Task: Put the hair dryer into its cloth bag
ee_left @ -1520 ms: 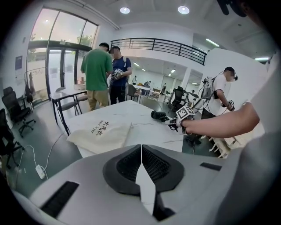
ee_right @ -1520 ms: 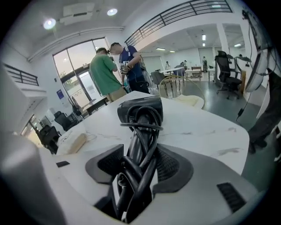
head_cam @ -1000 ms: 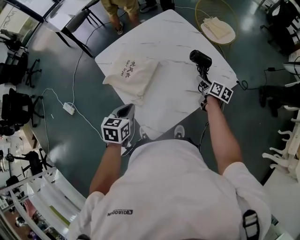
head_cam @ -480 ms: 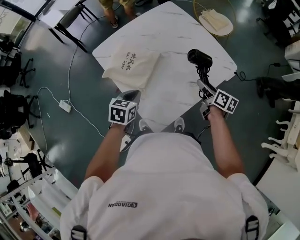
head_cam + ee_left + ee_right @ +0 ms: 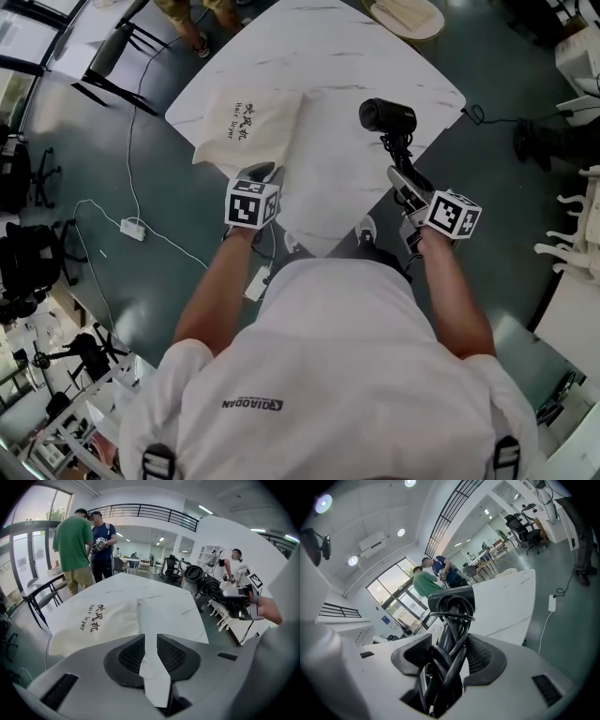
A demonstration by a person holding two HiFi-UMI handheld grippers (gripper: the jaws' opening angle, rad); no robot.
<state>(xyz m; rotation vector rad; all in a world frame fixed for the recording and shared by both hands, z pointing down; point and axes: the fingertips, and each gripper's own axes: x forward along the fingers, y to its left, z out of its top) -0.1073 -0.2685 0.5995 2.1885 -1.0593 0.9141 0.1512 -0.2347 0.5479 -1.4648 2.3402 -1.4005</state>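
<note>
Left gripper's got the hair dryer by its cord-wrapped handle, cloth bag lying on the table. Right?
Wrong gripper: the right gripper grips the hair dryer by its cord-wrapped handle, as the right gripper view shows. The cloth bag does lie on the table.

Bright, even indoor light. Ceiling lamps (image 5: 352,560) flare upper left of right gripper view; windows (image 5: 18,564) washed out at left gripper view's left edge. Strong fisheye bending, black vignette corners. Nearest foreground soft.
</note>
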